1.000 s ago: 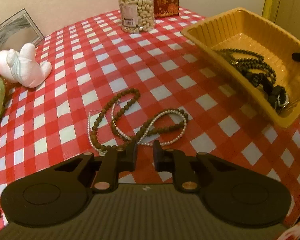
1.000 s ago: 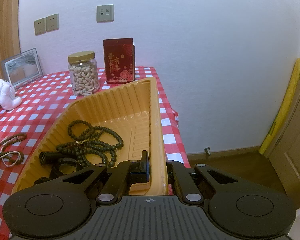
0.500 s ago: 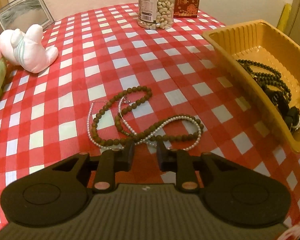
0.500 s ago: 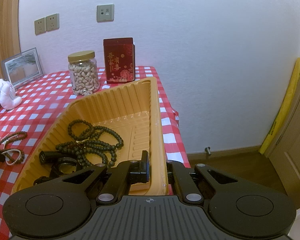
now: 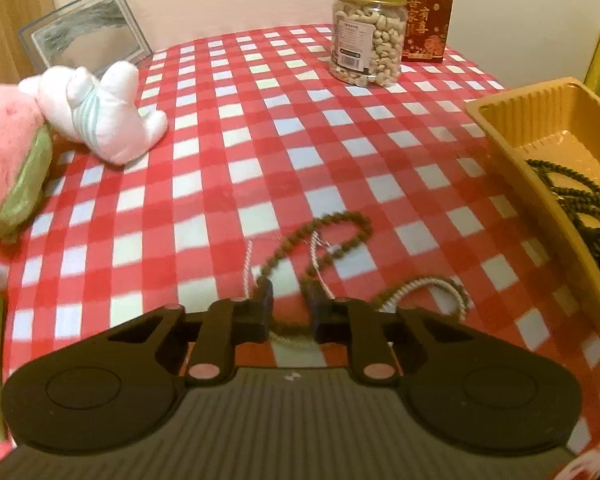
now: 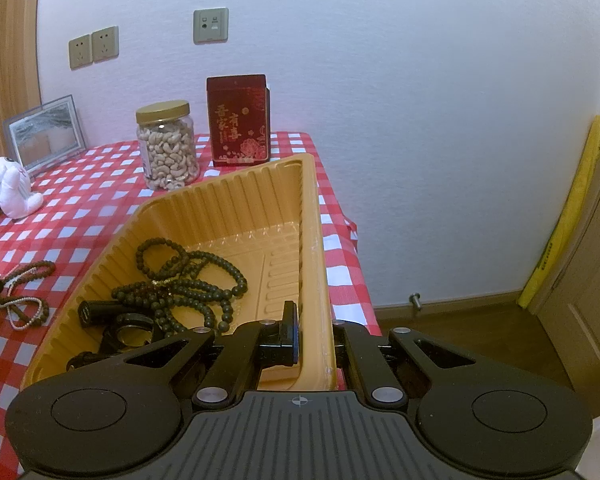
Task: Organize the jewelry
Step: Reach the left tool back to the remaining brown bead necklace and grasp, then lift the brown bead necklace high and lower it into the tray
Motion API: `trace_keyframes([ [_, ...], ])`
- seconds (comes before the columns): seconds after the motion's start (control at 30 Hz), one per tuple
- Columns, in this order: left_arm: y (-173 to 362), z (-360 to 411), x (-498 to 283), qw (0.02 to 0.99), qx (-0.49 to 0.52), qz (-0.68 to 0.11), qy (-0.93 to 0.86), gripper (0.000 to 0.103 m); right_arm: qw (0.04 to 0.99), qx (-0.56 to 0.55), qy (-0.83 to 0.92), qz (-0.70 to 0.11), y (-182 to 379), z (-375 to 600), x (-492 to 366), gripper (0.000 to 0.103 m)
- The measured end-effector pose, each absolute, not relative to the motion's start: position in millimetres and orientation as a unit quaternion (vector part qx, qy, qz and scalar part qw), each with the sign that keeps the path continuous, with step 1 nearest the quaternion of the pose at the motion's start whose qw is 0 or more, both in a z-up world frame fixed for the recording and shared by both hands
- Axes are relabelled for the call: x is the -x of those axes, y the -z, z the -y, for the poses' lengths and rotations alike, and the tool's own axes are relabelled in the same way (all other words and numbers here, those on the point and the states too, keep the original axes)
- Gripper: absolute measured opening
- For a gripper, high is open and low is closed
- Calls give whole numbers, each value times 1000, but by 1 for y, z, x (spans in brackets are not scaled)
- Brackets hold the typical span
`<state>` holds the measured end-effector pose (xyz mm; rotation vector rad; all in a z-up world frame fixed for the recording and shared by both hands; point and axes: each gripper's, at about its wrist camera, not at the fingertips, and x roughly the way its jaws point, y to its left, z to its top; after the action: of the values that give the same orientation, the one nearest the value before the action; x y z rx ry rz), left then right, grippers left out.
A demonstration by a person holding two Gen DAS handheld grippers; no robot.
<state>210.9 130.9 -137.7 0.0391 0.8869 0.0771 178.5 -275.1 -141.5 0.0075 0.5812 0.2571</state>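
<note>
A brown bead necklace (image 5: 340,220) and a white pearl necklace (image 5: 410,286) lie tangled on the red checked tablecloth. My left gripper (image 5: 290,300) stands low over their near loops. Its jaws are closing, with strands lying in the gap between them and no pad visibly pressing. At the right edge stands the yellow tray (image 5: 512,136). In the right wrist view my right gripper (image 6: 314,320) is shut on the near right wall of that tray (image 6: 236,196). Dark green beads (image 6: 196,280) and a black watch (image 6: 116,320) lie inside it.
A cashew jar (image 5: 366,36) and a red box (image 5: 426,12) stand at the table's back. A picture frame (image 5: 88,28) leans on the wall, with a white plush toy (image 5: 100,120) in front of it. Past the tray the table ends above a wooden floor (image 6: 460,332).
My left gripper has moved forward over the necklaces, so their near loops now sit between its fingers. Its jaws widened, then narrowed again. The right gripper and tray have not moved.
</note>
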Motion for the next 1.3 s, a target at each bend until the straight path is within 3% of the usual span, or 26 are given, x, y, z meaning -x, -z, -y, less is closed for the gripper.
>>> trace_keyframes([
  [0.3, 155, -133, -244, 891, -79, -448, 2, 14, 950, -4, -126, -286, 142, 275, -178, 3],
  [0.67, 151, -143, -248, 883, -39, -466, 44, 5, 949, -5, -124, -288, 145, 275, -178, 3],
  [0.9, 89, -154, -226, 918, 32, -393, 48, 5, 950, -6, -124, -288, 145, 275, -179, 3],
  [1.3, -26, -139, -199, 959, 48, -271, 74, 5, 950, -6, -127, -287, 143, 276, -180, 3],
])
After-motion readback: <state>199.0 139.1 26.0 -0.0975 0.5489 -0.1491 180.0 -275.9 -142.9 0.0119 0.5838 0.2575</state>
